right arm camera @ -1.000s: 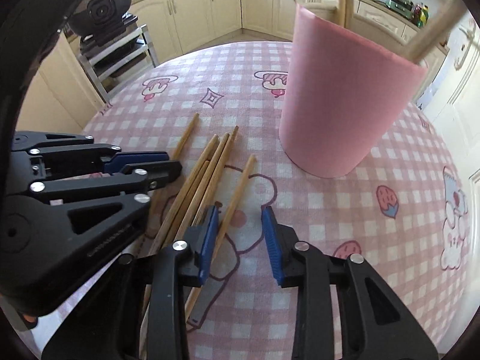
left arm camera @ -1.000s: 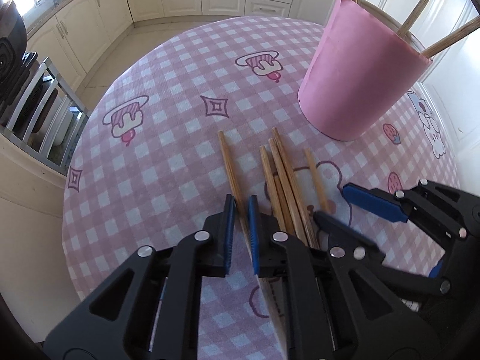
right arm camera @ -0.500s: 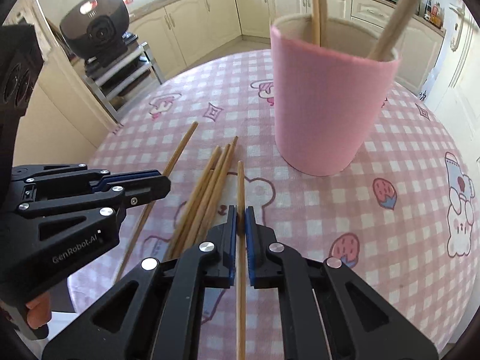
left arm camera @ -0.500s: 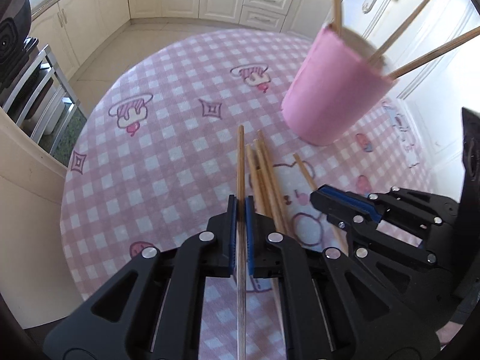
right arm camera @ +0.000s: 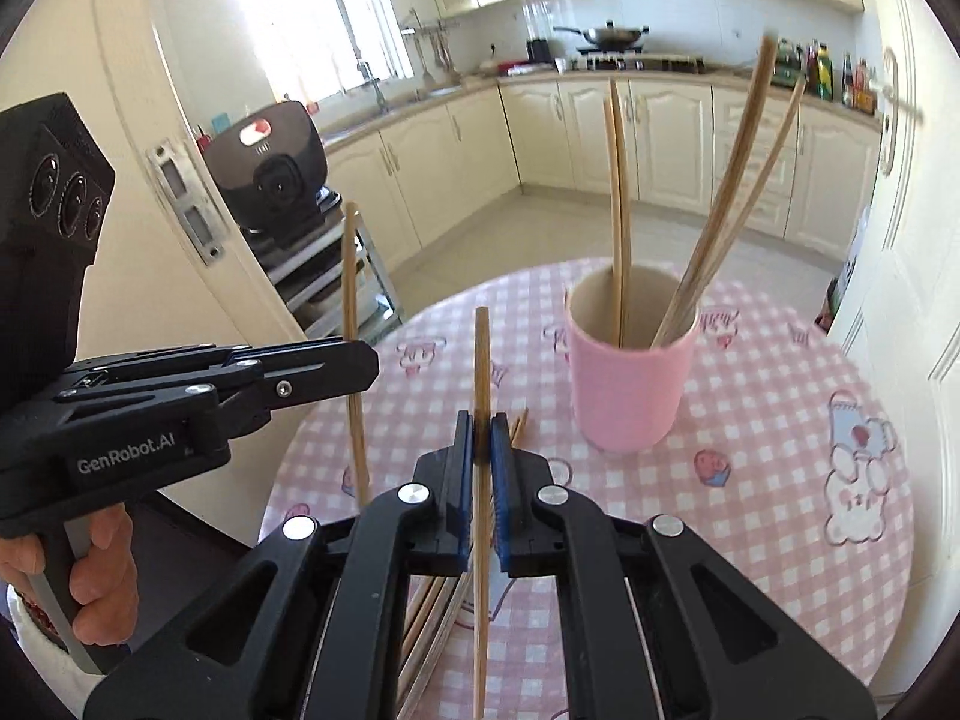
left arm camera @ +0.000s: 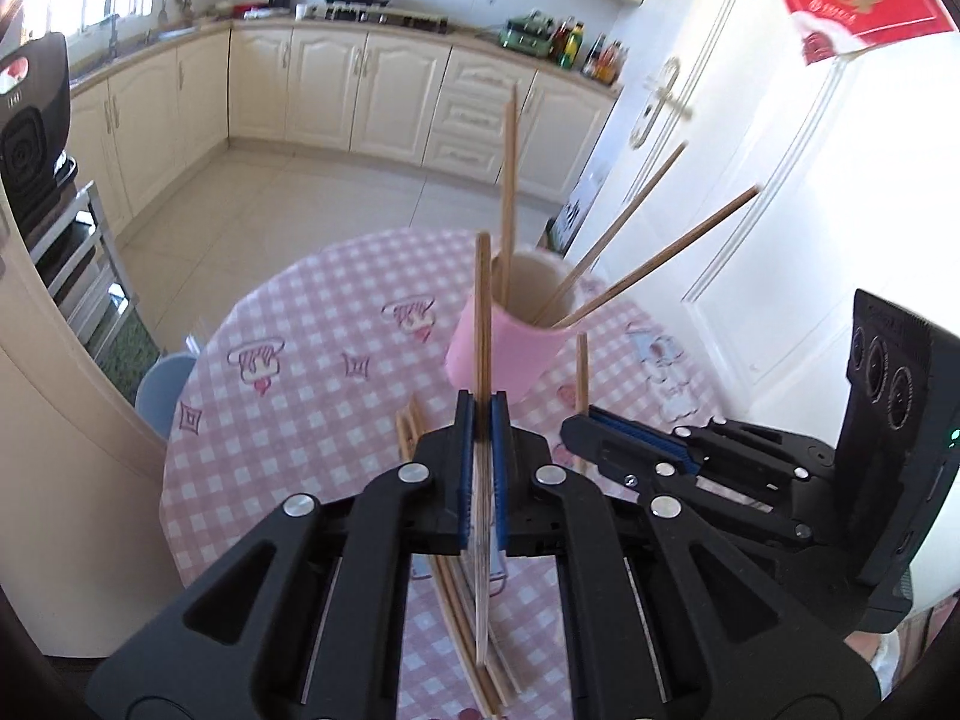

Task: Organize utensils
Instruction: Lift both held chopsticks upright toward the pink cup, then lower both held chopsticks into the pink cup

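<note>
My left gripper [left arm camera: 481, 405] is shut on a wooden chopstick [left arm camera: 483, 312], held upright above the table. The right gripper [right arm camera: 480, 423] is shut on another chopstick [right arm camera: 480, 360], also lifted and upright. Each shows in the other's view: the right gripper [left arm camera: 591, 420] with its chopstick [left arm camera: 581, 372], and the left gripper [right arm camera: 360, 369] with its chopstick [right arm camera: 353, 312]. A pink cup [left arm camera: 507, 354] [right arm camera: 627, 384] stands farther back on the table, with several chopsticks [right arm camera: 618, 192] leaning in it. More loose chopsticks [left arm camera: 456, 600] [right arm camera: 426, 612] lie on the cloth under the grippers.
The round table carries a pink checked cloth [left arm camera: 312, 420] [right arm camera: 780, 450]. A person's hand [right arm camera: 90, 576] grips the left tool's handle. A pale blue stool [left arm camera: 162, 390] stands beside the table. A black appliance on a metal rack [right arm camera: 276, 174], cabinets and a white door surround it.
Both grippers shut on a chopstick each and lifted them off the cloth. The views have tilted up, so the cup now lies lower and farther off.
</note>
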{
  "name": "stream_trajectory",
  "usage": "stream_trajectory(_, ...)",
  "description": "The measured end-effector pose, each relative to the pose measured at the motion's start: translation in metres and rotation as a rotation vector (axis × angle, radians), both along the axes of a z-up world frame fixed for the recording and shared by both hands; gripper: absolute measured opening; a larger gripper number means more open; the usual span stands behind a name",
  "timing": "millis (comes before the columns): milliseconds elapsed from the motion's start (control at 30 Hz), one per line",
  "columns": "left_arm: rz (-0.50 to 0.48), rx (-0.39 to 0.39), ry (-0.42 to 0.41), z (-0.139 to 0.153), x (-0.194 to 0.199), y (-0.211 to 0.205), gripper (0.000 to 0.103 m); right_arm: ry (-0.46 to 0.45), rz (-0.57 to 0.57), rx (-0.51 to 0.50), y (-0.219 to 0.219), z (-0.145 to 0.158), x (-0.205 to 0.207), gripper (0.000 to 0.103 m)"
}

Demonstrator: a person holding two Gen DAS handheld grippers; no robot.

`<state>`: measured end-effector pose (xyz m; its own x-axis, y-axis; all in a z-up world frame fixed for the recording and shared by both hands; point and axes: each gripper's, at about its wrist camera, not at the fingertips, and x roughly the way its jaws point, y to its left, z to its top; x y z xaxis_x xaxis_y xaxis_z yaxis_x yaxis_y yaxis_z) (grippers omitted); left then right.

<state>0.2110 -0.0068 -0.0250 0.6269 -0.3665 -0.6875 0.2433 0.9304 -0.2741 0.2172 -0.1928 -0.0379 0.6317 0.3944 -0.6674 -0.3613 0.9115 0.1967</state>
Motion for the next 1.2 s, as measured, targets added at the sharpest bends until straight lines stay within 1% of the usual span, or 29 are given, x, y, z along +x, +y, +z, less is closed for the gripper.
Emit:
stream_trajectory(67, -0.006, -0.005, -0.037, 0.012, -0.005, -0.003, 0.006, -0.037, -0.005, -0.007, 0.000, 0.009, -0.007, 0.005)
stream_trajectory(133, -0.003, 0.007, -0.074, 0.022, -0.011, -0.008, 0.006, -0.081, -0.019, -0.030, -0.003, 0.017, -0.014, 0.005)
stream_trajectory(267, 0.001, 0.034, -0.118, 0.033, -0.016, -0.018, 0.006, -0.114, -0.027, -0.030, -0.012, 0.027, -0.024, 0.005)
stream_trajectory(367, -0.002, 0.026, -0.114, 0.034, -0.013, -0.021, 0.006, -0.134, -0.046, -0.032, -0.021, 0.031, -0.028, 0.005)
stream_trajectory(600, -0.003, 0.038, -0.103, 0.028, -0.009, -0.029, 0.006, -0.162, -0.105, -0.056, -0.046, 0.037, -0.037, 0.005)
stream_trajectory(700, 0.004, 0.054, -0.108, 0.025, -0.007, -0.032, 0.006, -0.158, -0.128, -0.045, -0.056, 0.038, -0.033, 0.005)
stream_trajectory(833, 0.010, 0.044, -0.106, 0.024, -0.002, -0.033, 0.006, -0.175, -0.160, -0.034, -0.067, 0.039, -0.030, 0.005)
stream_trajectory(1033, 0.021, 0.043, -0.129, 0.034, 0.006, -0.036, 0.006, -0.251, -0.222, -0.012, -0.083, 0.053, -0.025, 0.005)
stream_trajectory(1200, 0.040, 0.032, -0.174, 0.058, 0.020, -0.038, 0.006, -0.342, -0.269, 0.004, -0.089, 0.074, -0.019, 0.005)
